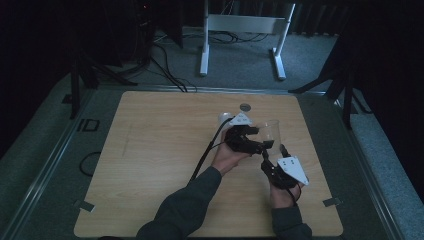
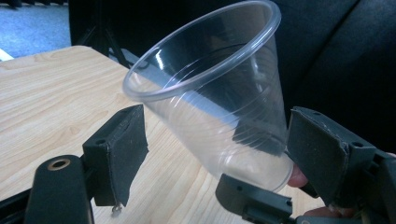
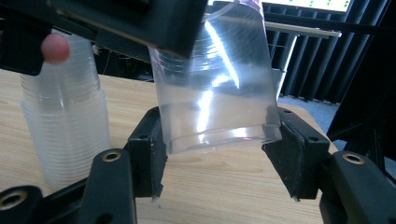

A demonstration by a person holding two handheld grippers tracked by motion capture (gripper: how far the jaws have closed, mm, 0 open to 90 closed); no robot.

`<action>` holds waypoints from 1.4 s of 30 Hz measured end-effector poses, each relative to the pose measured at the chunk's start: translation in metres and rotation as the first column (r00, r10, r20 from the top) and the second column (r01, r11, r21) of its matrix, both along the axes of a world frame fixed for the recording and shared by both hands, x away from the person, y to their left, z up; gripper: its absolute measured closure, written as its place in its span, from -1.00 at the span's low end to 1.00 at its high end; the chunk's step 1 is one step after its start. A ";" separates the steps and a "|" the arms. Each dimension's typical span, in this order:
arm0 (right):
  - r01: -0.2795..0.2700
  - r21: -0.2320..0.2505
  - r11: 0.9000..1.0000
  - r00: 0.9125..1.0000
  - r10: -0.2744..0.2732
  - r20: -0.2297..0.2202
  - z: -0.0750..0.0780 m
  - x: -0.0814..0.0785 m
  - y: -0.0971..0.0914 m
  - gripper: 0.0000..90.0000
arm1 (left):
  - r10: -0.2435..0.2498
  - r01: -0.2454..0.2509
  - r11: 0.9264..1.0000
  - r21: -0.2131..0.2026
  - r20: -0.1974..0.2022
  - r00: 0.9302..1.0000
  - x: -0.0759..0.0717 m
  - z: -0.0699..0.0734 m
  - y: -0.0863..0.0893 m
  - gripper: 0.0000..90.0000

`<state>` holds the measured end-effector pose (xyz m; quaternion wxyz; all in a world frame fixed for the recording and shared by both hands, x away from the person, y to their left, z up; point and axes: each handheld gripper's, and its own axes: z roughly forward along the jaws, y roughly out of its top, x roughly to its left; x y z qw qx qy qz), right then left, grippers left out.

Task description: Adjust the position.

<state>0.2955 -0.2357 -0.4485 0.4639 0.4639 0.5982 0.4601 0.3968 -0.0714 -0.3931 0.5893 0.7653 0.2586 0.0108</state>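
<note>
right gripper view: right gripper [image 3: 217,154] clamps clear plastic cup [image 3: 219,93] base; left gripper [image 2: 210,154] jaws apart around it; next, probably handover or separation.

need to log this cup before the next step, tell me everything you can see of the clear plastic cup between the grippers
The clear plastic cup is a thin, see-through tumbler with a rolled rim, faint rings round its wall and a stepped base. It looks empty. It is held off the wooden table, tilted. The right gripper has its jaws pressed on either side of the base. The left gripper has open jaws flanking the cup without touching. A stack of like cups stands beside it.
</note>
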 end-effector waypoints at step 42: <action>-0.037 -0.006 0.999 0.999 0.037 -0.010 -0.003 0.001 0.001 -0.09 | 0.048 -0.050 0.997 -0.063 -0.036 0.998 0.004 0.001 -0.011 -0.45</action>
